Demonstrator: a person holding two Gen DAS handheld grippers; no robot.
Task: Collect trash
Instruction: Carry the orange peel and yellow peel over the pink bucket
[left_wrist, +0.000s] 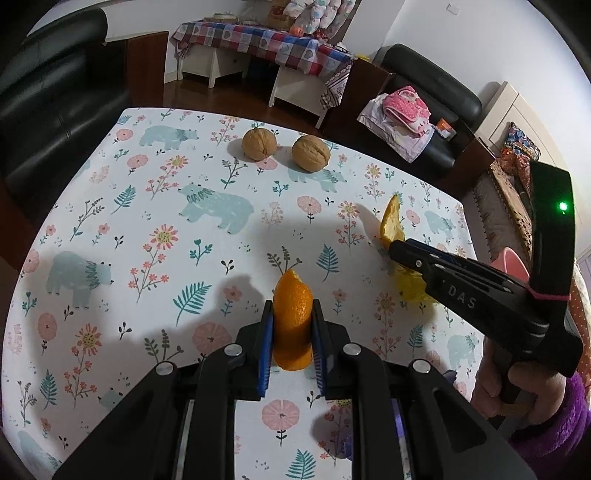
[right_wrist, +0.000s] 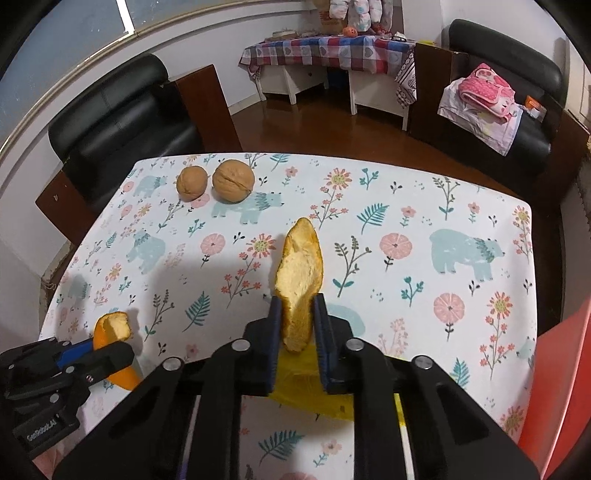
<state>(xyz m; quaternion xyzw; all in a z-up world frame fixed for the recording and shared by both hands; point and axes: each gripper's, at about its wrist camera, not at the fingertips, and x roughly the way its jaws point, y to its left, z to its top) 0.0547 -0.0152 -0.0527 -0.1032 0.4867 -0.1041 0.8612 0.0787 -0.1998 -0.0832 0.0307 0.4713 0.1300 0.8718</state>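
Observation:
My left gripper (left_wrist: 293, 314) is shut on an orange peel piece (left_wrist: 292, 317), orange skin facing the camera, above the floral tablecloth (left_wrist: 147, 221). It also shows at lower left in the right wrist view (right_wrist: 110, 330). My right gripper (right_wrist: 298, 306) is shut on a second orange peel piece (right_wrist: 300, 280), pale pith side up. That peel also shows at the right in the left wrist view (left_wrist: 391, 221), where the right gripper (left_wrist: 393, 251) holds it. A yellow plastic bag (right_wrist: 303, 380) lies under the right gripper and shows in the left wrist view (left_wrist: 410, 286) too.
Two walnuts (left_wrist: 284, 147) sit near the table's far edge, also in the right wrist view (right_wrist: 216, 181). Black armchairs (right_wrist: 122, 122) stand beyond the table. A pink bin (left_wrist: 513, 264) is off the table's right side.

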